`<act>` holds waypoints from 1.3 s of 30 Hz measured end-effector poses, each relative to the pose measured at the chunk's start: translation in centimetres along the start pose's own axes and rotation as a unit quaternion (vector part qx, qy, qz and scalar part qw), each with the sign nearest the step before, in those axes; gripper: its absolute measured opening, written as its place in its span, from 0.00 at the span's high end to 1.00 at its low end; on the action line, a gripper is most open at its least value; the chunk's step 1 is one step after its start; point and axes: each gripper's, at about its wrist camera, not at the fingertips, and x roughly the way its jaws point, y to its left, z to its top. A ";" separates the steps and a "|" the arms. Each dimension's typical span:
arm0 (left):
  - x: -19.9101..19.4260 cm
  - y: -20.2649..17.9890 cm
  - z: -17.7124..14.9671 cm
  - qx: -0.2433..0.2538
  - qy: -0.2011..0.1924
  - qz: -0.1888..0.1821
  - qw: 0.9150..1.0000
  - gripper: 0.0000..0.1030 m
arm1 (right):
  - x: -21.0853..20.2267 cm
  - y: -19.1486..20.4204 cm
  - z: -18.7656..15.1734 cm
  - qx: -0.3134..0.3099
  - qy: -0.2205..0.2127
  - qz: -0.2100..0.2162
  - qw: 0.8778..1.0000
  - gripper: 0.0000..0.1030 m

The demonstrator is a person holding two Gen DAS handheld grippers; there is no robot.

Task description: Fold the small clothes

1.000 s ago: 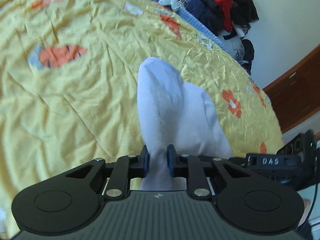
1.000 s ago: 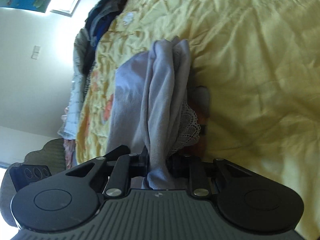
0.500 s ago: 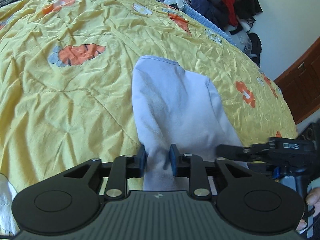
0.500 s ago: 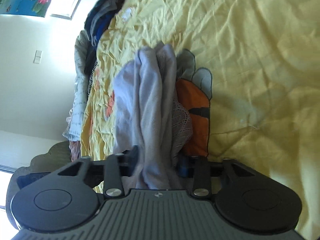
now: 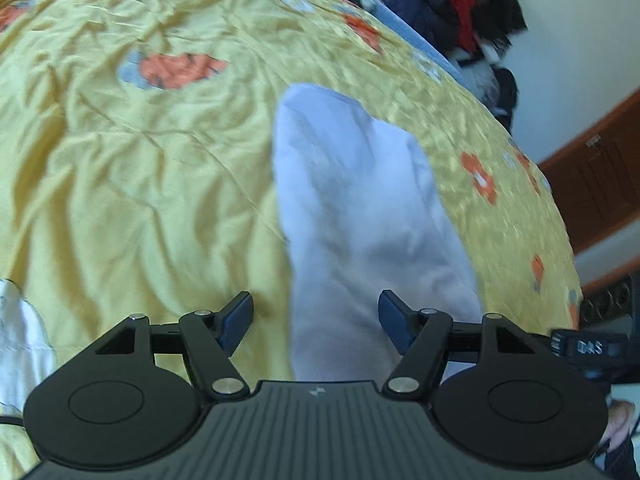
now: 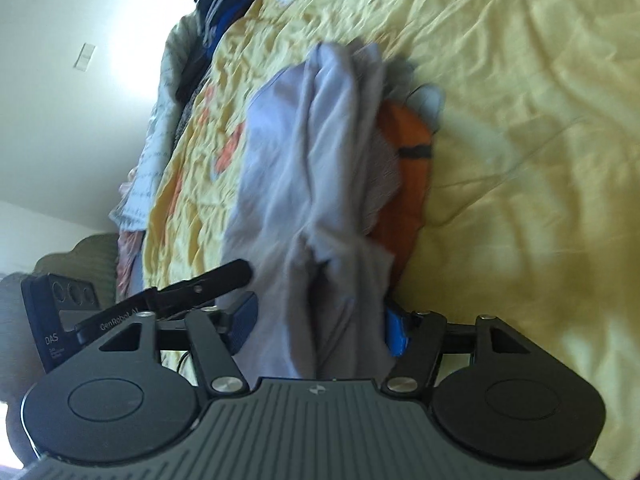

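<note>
A pale lilac garment [image 5: 352,200] lies lengthwise on the yellow flowered bedspread [image 5: 140,200]. Its near end runs between the fingers of my left gripper [image 5: 316,316]. Those jaws are opening, and the blue pads [image 5: 236,316] stand clear of the cloth. In the right wrist view the same garment [image 6: 312,168] is bunched in folds with a lace edge on its right side. It passes loosely between the spread fingers of my right gripper [image 6: 320,326], which is open. The left gripper's body [image 6: 160,304] shows close on that view's left.
A pile of dark, red and blue clothes [image 5: 440,12] lies along the bed's far edge. Beyond the bed's right side is a brown wooden door [image 5: 600,184]. A white cloth [image 5: 20,340] sits at the near left. Part of a hand [image 5: 620,420] shows at the lower right.
Both grippers were shut on the garment's near end and have spread their fingers, the right one first. The cloth has settled onto the bedspread.
</note>
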 end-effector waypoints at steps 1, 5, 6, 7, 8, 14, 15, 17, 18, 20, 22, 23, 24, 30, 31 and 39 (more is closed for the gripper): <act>0.1 -0.3 -0.2 0.006 0.002 0.001 1.000 0.35 | 0.1 0.0 0.0 0.004 0.003 0.001 1.000 0.49; 0.4 -1.2 -0.4 0.024 0.010 0.019 0.999 0.59 | 0.5 -1.2 -0.2 0.054 0.020 0.032 0.998 0.75; 0.1 -1.4 -0.2 0.025 0.011 0.021 0.999 0.62 | 0.4 -1.3 -0.3 0.066 0.018 0.043 0.997 0.75; -0.2 -1.5 0.0 0.028 0.011 0.023 0.999 0.67 | 0.1 -1.4 -0.4 0.077 0.016 0.058 0.995 0.75; -0.5 -1.6 0.2 0.028 0.010 0.024 0.999 0.67 | -0.1 -1.4 -0.5 0.085 0.015 0.074 0.994 0.75; 0.0 -1.1 -0.3 0.043 0.012 0.039 0.998 0.61 | 0.7 -4.1 -1.5 0.136 0.029 0.072 0.988 0.72; -0.1 -1.1 -0.5 0.044 0.004 0.043 0.998 0.56 | 0.6 -4.5 -1.7 0.151 0.027 0.083 0.985 0.72; -0.8 -1.2 -0.8 0.047 -0.011 0.068 0.996 0.26 | -0.2 -4.5 -1.5 0.157 0.021 0.083 0.984 0.60; -1.5 -1.3 -0.9 0.053 -0.023 0.088 0.994 0.23 | -0.9 -4.1 -1.3 0.145 0.005 0.074 0.987 0.57; -3.3 -2.0 -1.5 0.081 -0.065 0.121 0.987 0.23 | -2.9 -2.9 -0.6 0.110 -0.049 0.038 0.992 0.53; -5.0 -3.9 -2.6 0.143 -0.115 0.144 0.972 0.23 | -4.6 -1.4 0.5 0.083 -0.098 0.027 0.991 0.53; -5.4 -5.0 -3.2 0.177 -0.134 0.141 0.965 0.23 | -4.9 -0.6 1.2 0.073 -0.111 0.038 0.990 0.52; -5.4 -6.0 -3.8 0.203 -0.141 0.127 0.961 0.23 | -4.7 0.2 2.2 0.068 -0.112 0.059 0.990 0.51; 0.1 -8.4 -6.8 0.266 -0.097 0.096 0.954 0.23 | 2.1 4.0 8.8 0.061 -0.034 0.073 0.995 0.23; 0.6 -8.8 -7.5 0.282 -0.108 0.104 0.948 0.22 | 3.2 4.0 9.7 0.056 -0.028 0.047 0.997 0.24; 3.3 -10.6 -9.3 0.336 -0.123 0.116 0.926 0.08 | 3.9 1.9 11.5 0.092 -0.041 -0.002 0.995 0.35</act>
